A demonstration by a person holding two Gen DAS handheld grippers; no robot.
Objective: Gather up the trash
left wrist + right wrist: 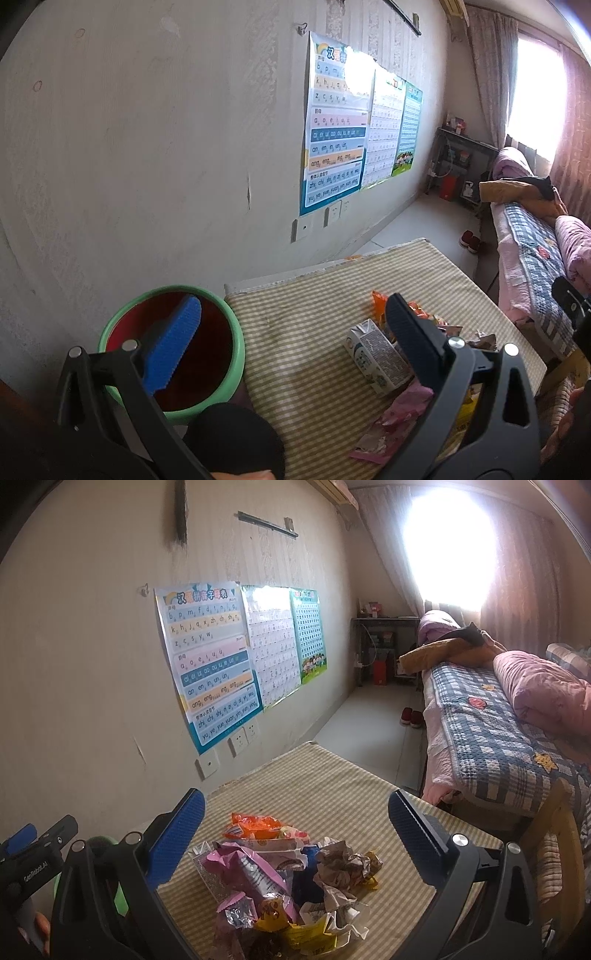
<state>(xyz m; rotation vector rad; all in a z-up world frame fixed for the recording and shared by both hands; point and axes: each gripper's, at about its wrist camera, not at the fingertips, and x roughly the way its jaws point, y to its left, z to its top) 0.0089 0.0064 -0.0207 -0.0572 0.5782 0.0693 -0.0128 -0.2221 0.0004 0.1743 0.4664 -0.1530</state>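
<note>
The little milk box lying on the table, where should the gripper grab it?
Grab the milk box across its two long flat sides, near the middle, coming down from above. It lies flat on the striped tablecloth, wrappers crowd its right end, and the left gripper is open wide enough.

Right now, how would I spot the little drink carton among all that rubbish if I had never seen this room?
Find the table with the striped cloth by the wall, beside the green-rimmed bin. The trash heap lies on it. The drink carton lies on its side at the edge of the heap nearest the bin: the only boxy, straight-edged piece among crumpled wrappers.
</note>
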